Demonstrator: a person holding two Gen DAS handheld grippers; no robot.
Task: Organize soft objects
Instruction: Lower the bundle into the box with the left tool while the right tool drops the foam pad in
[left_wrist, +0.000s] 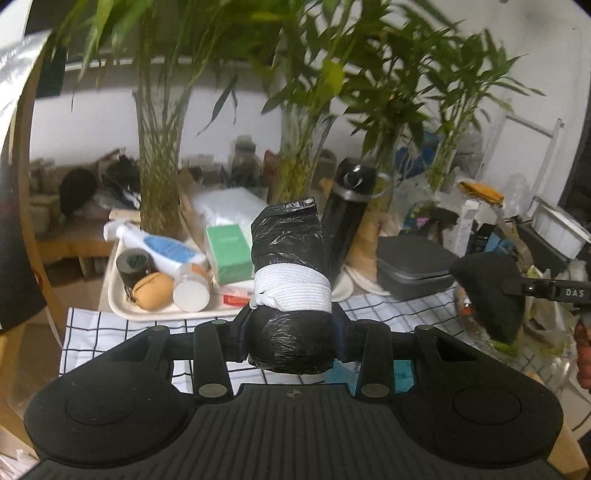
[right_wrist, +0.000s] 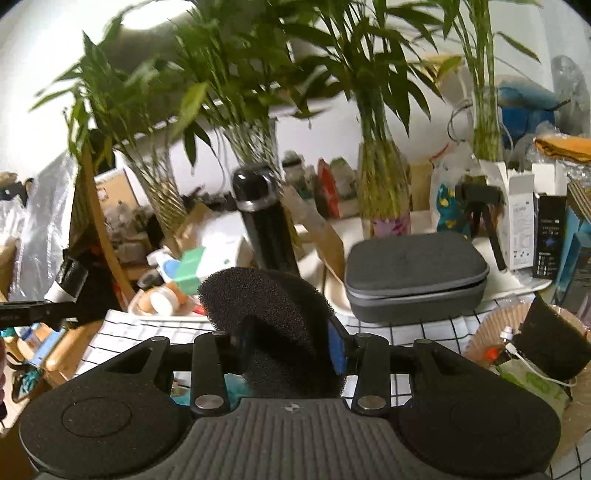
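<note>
Checked cloth (left_wrist: 388, 314): white with thin black lines, spread on the table; everything else is placed from it.
Plants (left_wrist: 162, 147): tall green stalks behind the checked cloth.
Grey case (right_wrist: 413, 277): zipped shut, at the far edge of the checked cloth.
Black flask (left_wrist: 349, 218): upright behind the checked cloth, left of the grey case.
Tray (left_wrist: 110, 295): pale, at the far left edge of the checked cloth, holding bottles and a green box; their labels are too blurry to read.
Black roll (left_wrist: 290, 280): shiny plastic tied with a white band, up above the checked cloth.
Foam pad (right_wrist: 273, 325): black, bent, up above the checked cloth.
Left gripper (left_wrist: 290, 339): squeezing the black roll.
Right gripper (right_wrist: 288, 347): squeezing the foam pad; "DAS" shows on its side.
</note>
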